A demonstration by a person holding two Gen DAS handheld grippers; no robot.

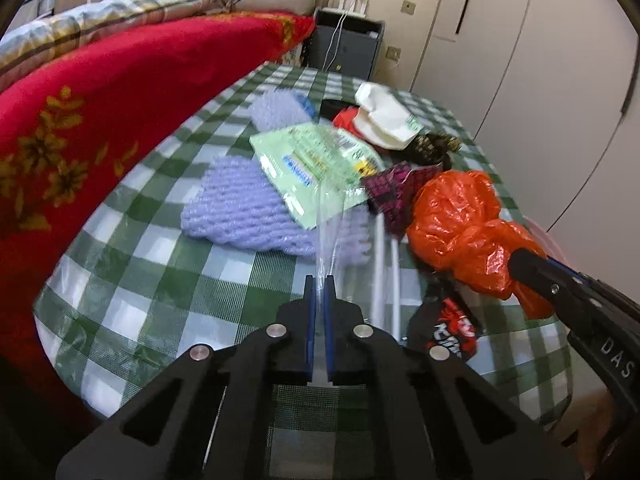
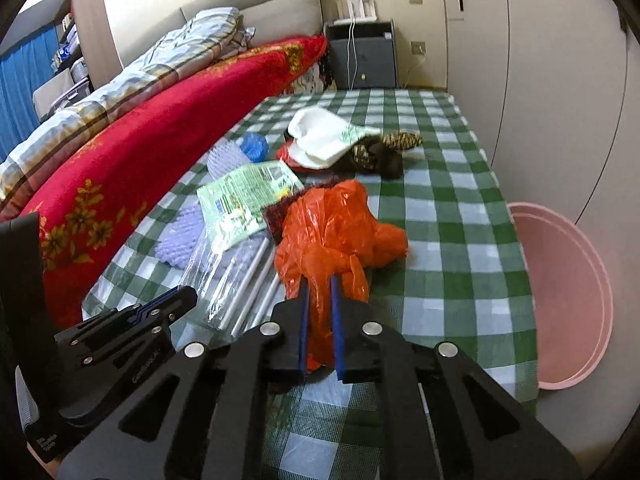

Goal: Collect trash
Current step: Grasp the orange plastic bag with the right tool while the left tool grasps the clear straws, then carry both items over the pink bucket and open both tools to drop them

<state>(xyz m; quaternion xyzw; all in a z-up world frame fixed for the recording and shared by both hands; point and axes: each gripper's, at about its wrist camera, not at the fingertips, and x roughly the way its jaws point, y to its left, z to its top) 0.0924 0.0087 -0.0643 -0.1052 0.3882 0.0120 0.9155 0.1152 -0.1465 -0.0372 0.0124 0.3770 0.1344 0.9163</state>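
1. A checked counter [image 2: 460, 216] stands between a red blanket [image 2: 160, 128] and a pink basin [image 2: 568, 300].
2. Left tongs [image 1: 319, 280] pinch a clear bag [image 1: 328, 232] near the counter's middle.
3. Right tongs [image 2: 320, 284] pinch an orange bag [image 2: 332, 232] just beside it.
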